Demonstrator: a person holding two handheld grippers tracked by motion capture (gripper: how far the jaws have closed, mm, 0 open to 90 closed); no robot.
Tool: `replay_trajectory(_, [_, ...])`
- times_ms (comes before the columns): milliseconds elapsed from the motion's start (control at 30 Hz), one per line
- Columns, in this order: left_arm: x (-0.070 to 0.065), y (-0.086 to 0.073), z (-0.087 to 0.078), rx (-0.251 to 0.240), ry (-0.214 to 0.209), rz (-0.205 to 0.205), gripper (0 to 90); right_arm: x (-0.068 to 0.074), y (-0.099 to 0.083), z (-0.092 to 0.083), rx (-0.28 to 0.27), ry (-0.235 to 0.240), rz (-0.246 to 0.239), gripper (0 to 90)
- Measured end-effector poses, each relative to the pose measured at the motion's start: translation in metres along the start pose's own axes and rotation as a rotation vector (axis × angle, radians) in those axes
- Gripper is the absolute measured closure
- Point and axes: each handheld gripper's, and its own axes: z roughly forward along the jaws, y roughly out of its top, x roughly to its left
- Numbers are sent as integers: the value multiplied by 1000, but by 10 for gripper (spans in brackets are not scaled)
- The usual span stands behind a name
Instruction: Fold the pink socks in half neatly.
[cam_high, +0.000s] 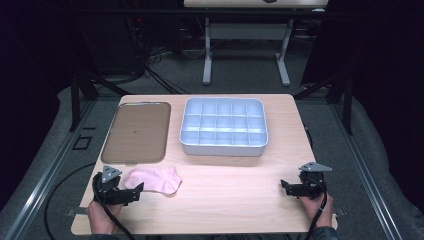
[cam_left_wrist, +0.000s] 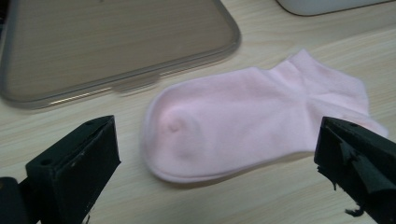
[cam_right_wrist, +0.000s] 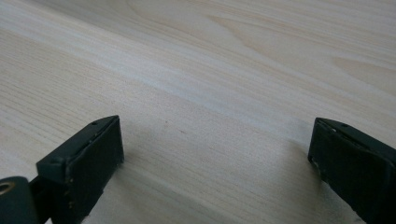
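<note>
A pale pink ankle sock (cam_high: 155, 179) (cam_left_wrist: 247, 123) lies flat on the wooden table near its front left. My left gripper (cam_high: 135, 192) (cam_left_wrist: 212, 179) stands open just in front of the sock's toe end, with nothing between its jaws. Over at the front right, my right gripper (cam_high: 284, 186) (cam_right_wrist: 215, 172) is open above bare wood, far from the sock.
A flat brown tray (cam_high: 136, 132) (cam_left_wrist: 107, 42) lies at the back left, just beyond the sock. A white divided bin (cam_high: 223, 126) with several compartments sits at the back centre. Bare table (cam_high: 235, 195) stretches between the two grippers.
</note>
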Motion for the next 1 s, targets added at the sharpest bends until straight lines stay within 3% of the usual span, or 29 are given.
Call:
replay_trajectory(100, [-6,2,6,7,-22,0,2,0,0,0,1,1,0,25])
replay_trajectory(167, [-16,5,16,31,-66,2,3,0,0,0,1,0,1,26])
replay_trajectory(367, [-29,10,34,76,-98,31,45,0,0,0,-3,-1,-1,27])
replay_trajectory(700, [-28,6,44,129,-52,17,160,0,0,0,-3,-2,-1,28])
replay_trajectory(833, [-30,4,50,165,-38,40,227,0,0,0,-7,1,-1,35])
replay_trajectory(1000, [-33,3,49,164,-11,42,299,0,0,0,-4,1,-3,35])
